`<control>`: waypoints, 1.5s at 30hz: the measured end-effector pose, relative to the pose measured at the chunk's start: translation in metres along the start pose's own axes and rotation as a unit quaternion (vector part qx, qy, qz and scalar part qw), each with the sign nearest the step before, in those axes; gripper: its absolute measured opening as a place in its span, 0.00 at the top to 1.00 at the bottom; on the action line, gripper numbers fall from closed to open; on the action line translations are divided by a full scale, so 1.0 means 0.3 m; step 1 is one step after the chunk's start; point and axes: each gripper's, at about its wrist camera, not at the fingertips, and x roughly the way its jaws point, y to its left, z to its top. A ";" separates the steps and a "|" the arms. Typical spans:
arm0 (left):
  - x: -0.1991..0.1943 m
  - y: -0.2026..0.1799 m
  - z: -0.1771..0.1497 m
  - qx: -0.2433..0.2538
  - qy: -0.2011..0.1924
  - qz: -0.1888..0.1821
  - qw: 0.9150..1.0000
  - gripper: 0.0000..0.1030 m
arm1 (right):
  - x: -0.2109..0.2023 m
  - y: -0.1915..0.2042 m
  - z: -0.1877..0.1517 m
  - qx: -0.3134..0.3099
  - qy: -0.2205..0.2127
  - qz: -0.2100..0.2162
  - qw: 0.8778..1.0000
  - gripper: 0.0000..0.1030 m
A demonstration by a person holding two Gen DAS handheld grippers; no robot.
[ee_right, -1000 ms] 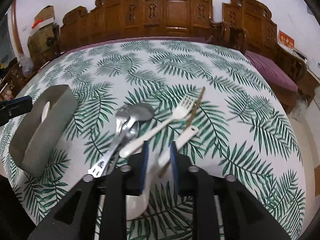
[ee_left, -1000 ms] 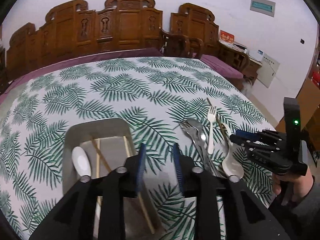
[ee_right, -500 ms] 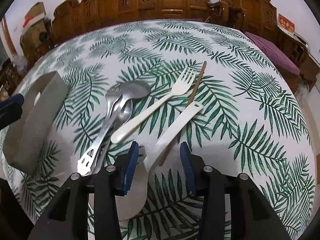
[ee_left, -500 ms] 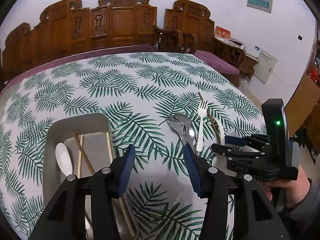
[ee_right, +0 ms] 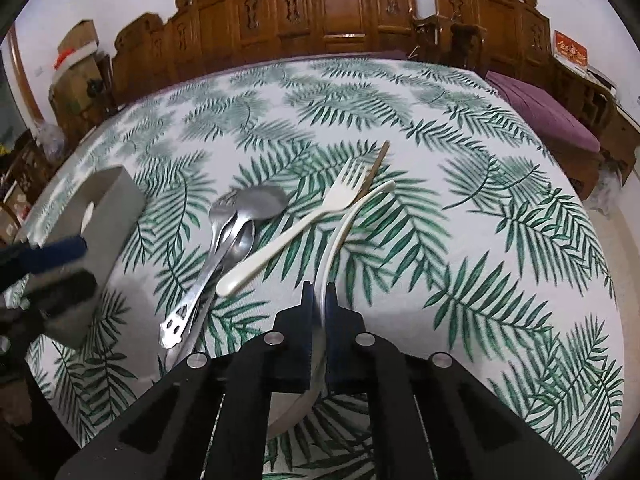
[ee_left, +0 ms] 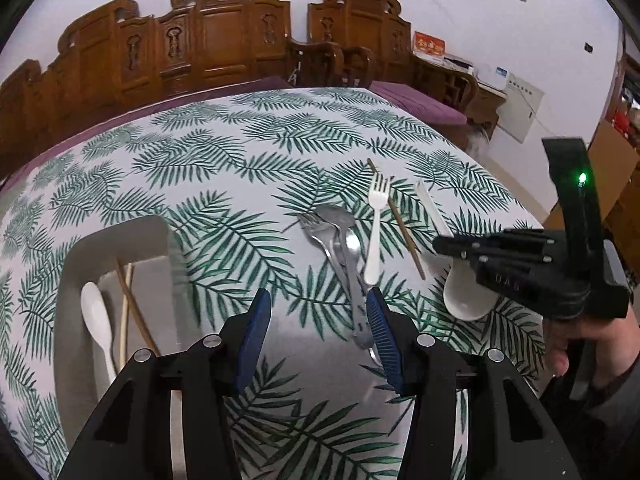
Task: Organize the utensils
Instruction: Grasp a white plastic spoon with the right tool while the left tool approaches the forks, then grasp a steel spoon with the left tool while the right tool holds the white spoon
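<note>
My right gripper [ee_right: 319, 292] is shut on a white ladle-shaped spoon [ee_right: 347, 224], tipped on edge, handle pointing away; it also shows in the left wrist view [ee_left: 466, 298] under the right gripper [ee_left: 444, 246]. A white fork [ee_right: 288, 240], a brown chopstick [ee_right: 376, 166] and several metal spoons and forks [ee_right: 232, 236] lie on the leaf-print cloth. My left gripper [ee_left: 316, 336] is open and empty above the cloth, between a grey tray [ee_left: 76, 256] and the metal utensils [ee_left: 340, 256]. The tray holds a white spoon [ee_left: 96, 324] and two chopsticks [ee_left: 130, 304].
Carved wooden chairs [ee_left: 208, 32] line the table's far side. The table edge drops off at the right beside a purple seat cushion [ee_right: 540, 112]. The grey tray [ee_right: 104, 208] stands at the left in the right wrist view.
My right gripper opened, then shut on the white spoon and tipped it on edge. My left gripper opened wider and drew back to the right of the tray.
</note>
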 end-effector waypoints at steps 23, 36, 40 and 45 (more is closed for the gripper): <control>0.320 -0.105 0.105 0.031 0.084 0.023 0.996 0.85 | -0.008 -0.105 0.030 0.053 -0.020 0.033 0.998 0.93; 0.369 -0.108 0.145 0.051 0.102 0.048 0.992 0.95 | -0.009 -0.095 0.033 0.052 -0.021 0.040 0.998 0.93; 0.351 -0.105 0.137 0.052 0.095 0.042 0.993 0.95 | -0.011 -0.087 0.035 0.050 -0.022 0.044 0.998 0.93; 0.300 -0.108 0.141 0.051 0.076 0.033 0.995 0.95 | -0.013 -0.073 0.036 0.043 -0.023 0.045 0.998 0.93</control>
